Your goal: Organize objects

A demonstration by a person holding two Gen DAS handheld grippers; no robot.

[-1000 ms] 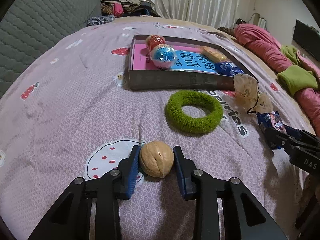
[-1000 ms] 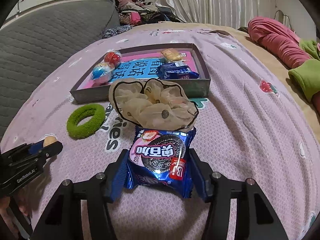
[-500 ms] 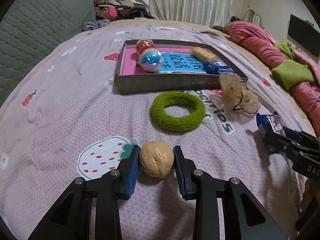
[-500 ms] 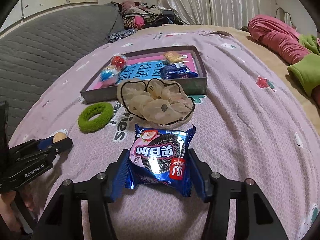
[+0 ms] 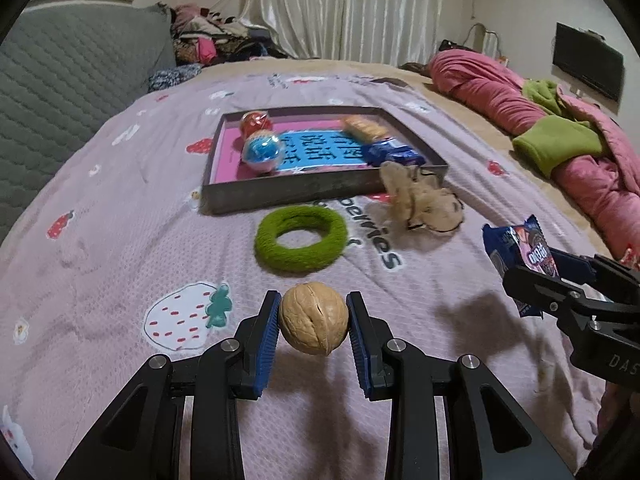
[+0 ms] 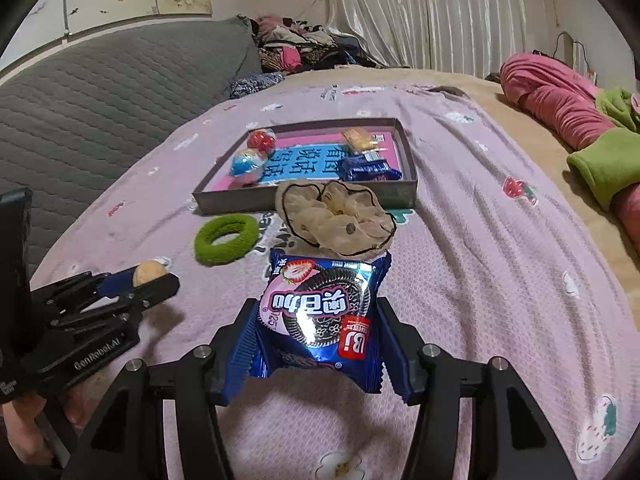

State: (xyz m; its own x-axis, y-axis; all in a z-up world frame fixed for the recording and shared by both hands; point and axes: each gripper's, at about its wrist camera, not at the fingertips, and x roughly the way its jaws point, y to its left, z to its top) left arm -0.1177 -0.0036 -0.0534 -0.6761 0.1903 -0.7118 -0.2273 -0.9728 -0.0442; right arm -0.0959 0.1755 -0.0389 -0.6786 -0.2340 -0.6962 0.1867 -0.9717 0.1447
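Note:
My left gripper [image 5: 313,320] is shut on a tan walnut [image 5: 313,319] and holds it above the pink bedspread. My right gripper [image 6: 316,328] is shut on a blue Oreo cookie packet [image 6: 320,316], lifted off the bed; it also shows at the right of the left wrist view [image 5: 520,252]. Ahead lies a shallow grey box [image 5: 320,190] [image 6: 408,196] holding a blue ball [image 5: 262,153], a red ball [image 5: 256,122], a biscuit pack [image 5: 364,128] and a blue wrapper [image 5: 394,154]. A green fuzzy ring [image 5: 301,238] [image 6: 226,239] and a beige scrunchie [image 5: 420,204] [image 6: 336,216] lie in front of the box.
A grey quilted headboard [image 6: 100,92] runs along the left. Pink and green bedding [image 5: 560,148] is heaped at the right. A pile of clothes [image 6: 304,46] sits at the far end by the curtains. A black screen [image 5: 588,66] hangs on the right wall.
Both grippers have risen and drawn back from the box, carrying the walnut and the cookie packet up off the bedspread. The things on the bed have not moved.

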